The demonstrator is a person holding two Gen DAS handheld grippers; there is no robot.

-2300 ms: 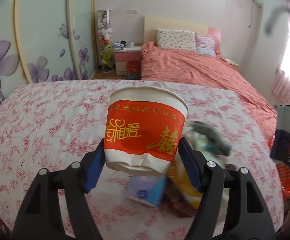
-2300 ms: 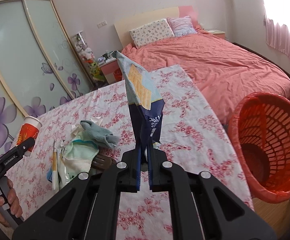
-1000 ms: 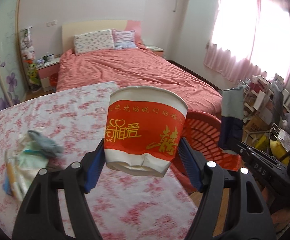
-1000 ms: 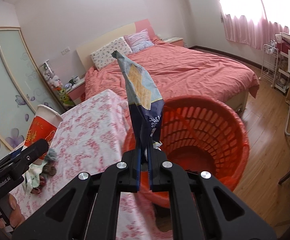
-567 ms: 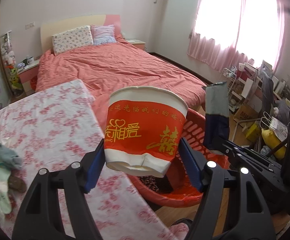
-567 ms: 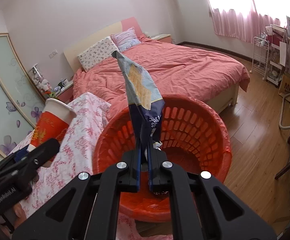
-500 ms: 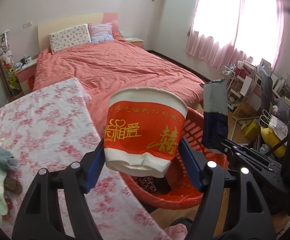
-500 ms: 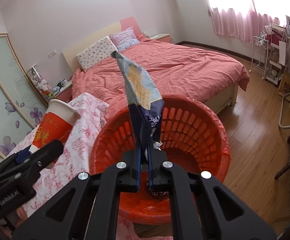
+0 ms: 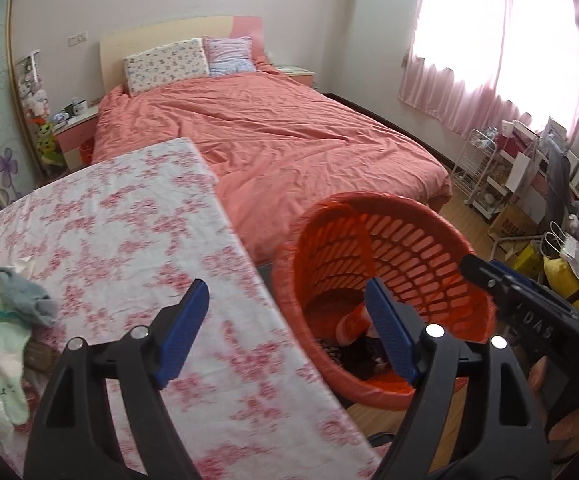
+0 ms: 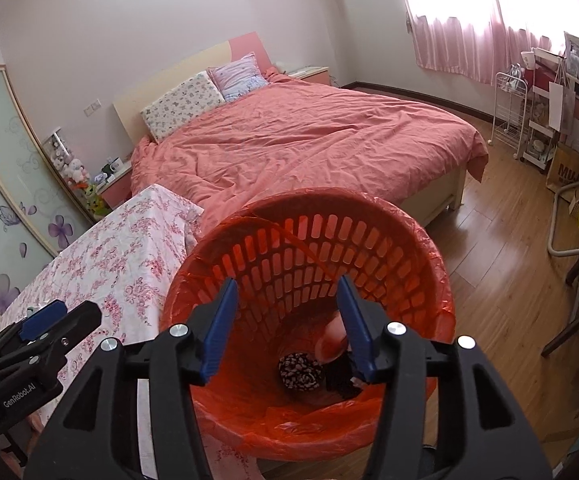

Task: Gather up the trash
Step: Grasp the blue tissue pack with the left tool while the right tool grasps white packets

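Trash (image 9: 353, 322) sat in the orange basket (image 10: 429, 264), both hand-held grippers (image 9: 285, 330) (image 10: 287, 324) opening empty, so next I'd grab the counter pile (image 9: 7, 328).

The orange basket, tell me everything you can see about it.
The orange basket is round, slotted plastic, lined with a thin orange bag folded over its rim. It stands upright on the wood floor beside the floral-covered table, near the bed's foot. Inside lie a red paper cup, a dark patterned wad and other dark scraps.
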